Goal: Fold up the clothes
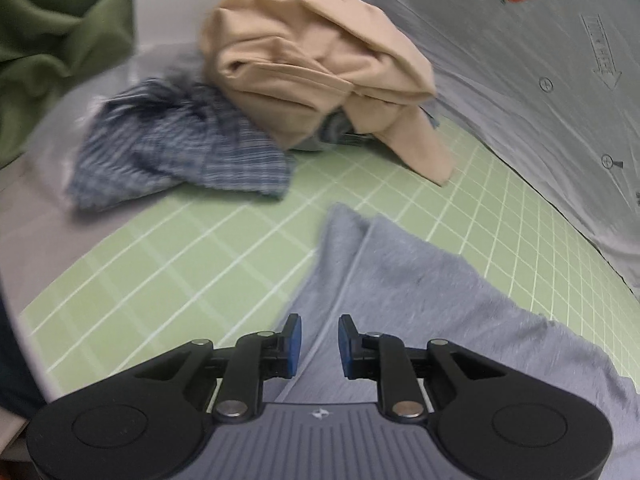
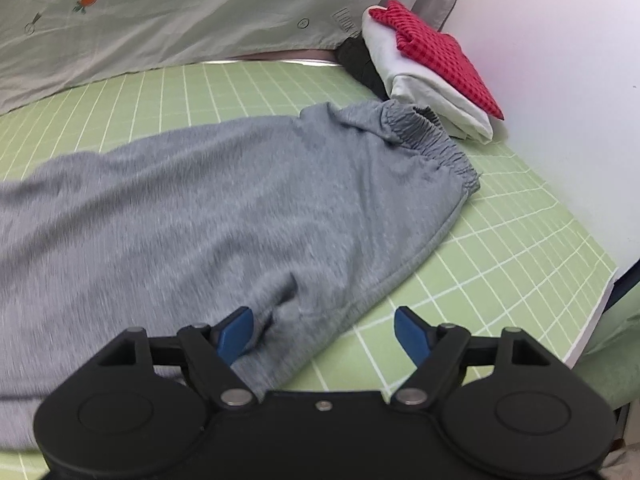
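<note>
Grey pants (image 2: pixel 200 208) lie spread on the green grid mat (image 2: pixel 500 248), their elastic waistband (image 2: pixel 432 136) at the far right. In the left wrist view the leg end of the grey pants (image 1: pixel 400 288) reaches toward the mat's middle (image 1: pixel 180 264). My left gripper (image 1: pixel 319 344) hovers over that cloth, its blue pads a narrow gap apart with nothing pinched between them. My right gripper (image 2: pixel 324 332) stands wide open over the pants' near hem. Its left pad (image 2: pixel 236 334) is at the fabric and its right pad is over bare mat.
A crumpled beige garment (image 1: pixel 304 60) and a blue checked one (image 1: pixel 172 148) are piled at the mat's far edge, with green cloth (image 1: pixel 52 40) at the left. A grey carrot-print sheet (image 2: pixel 160 12) lines the back. Folded red checked (image 2: pixel 436 56), white (image 2: pixel 424 96) and black (image 2: pixel 360 64) items are stacked by the waistband.
</note>
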Demonstrator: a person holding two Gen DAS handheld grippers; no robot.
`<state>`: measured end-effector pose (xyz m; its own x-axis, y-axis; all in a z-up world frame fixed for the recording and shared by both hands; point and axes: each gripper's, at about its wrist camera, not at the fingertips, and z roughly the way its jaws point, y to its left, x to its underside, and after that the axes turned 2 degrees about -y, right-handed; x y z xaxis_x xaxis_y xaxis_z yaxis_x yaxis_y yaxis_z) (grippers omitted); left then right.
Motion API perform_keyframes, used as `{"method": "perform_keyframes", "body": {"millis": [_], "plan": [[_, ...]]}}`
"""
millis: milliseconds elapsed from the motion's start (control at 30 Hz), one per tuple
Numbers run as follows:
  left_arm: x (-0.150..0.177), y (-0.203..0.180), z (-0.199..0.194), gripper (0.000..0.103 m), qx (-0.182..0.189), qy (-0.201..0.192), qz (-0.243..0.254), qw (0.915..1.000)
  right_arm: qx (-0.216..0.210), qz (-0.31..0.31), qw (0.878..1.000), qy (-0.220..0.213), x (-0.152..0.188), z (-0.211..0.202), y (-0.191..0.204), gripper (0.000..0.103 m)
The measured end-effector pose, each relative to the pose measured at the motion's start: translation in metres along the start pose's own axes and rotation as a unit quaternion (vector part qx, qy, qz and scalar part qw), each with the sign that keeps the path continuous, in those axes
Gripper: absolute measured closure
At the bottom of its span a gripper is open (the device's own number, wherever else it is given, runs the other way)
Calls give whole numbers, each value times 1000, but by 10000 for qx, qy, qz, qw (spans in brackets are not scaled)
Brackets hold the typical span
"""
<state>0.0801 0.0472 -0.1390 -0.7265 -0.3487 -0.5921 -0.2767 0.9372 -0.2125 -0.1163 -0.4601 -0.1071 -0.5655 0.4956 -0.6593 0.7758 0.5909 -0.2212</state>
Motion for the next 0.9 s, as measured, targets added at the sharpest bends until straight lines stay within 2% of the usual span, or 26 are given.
{"method": "perform_keyframes", "body": {"millis": [167,300,433,500,533,567,600,767,900], "plan": [[-19,-19,40,77,207,144,256,9994,167,99,9998,2,-11,5,15,24],[-34,-29,72,59,229,185,449,9986,278,87,9995,111,-20,12,33,24],[-43,-36,91,55,305,159,631,9974,337,-64,9991,253,-24,17,50,24],[-45,-40,96,58,321,126,781,9963,396,-178,9987,283,-23,16,56,24],[-45,-42,96,64,306,115,845,9959,428,-208,9984,306,-21,16,58,24],[-44,-44,96,95,290,104,908,9954,458,-204,9982,340,-20,17,59,24],[-44,-46,95,99,275,93,971,9949,488,-201,9979,374,-19,17,60,24],[-54,-45,71,100,126,-228,1030,9943,564,-158,9970,509,-14,20,63,24],[-73,-19,52,100,-123,-444,521,9976,576,-249,9966,540,-12,21,66,24]]}}
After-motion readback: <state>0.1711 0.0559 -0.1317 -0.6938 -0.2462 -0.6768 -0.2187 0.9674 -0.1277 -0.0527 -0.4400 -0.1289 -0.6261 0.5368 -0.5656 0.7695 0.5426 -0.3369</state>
